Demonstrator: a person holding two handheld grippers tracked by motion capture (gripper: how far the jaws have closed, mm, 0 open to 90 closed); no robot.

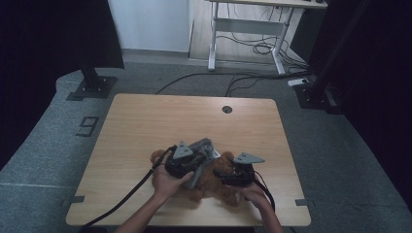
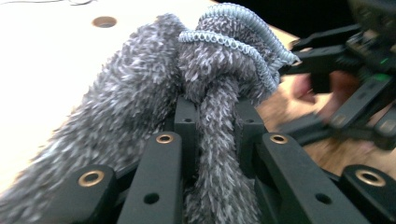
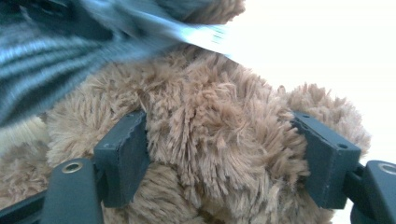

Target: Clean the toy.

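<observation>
A brown teddy bear (image 1: 210, 188) lies near the front edge of the wooden table (image 1: 160, 116), partly hidden by both hands. My left gripper (image 1: 198, 163) sits over its left side, shut on a grey fuzzy cloth (image 1: 202, 147) with a ribbed blue-grey hem. In the left gripper view the cloth (image 2: 140, 88) bunches between the jaws of my left gripper (image 2: 215, 112). My right gripper (image 1: 221, 175) comes in from the right. Its jaws press into the bear's fur (image 3: 219, 121) from both sides of my right gripper (image 3: 224, 154). The grey cloth (image 3: 42, 60) crosses the upper left, blurred.
A round cable hole (image 1: 227, 109) marks the table's far middle. Beyond the table stand a white-legged desk (image 1: 248, 26) with floor cables, and black stand bases at the left (image 1: 92, 87) and right (image 1: 316, 94). Each gripper's cable trails off the front edge.
</observation>
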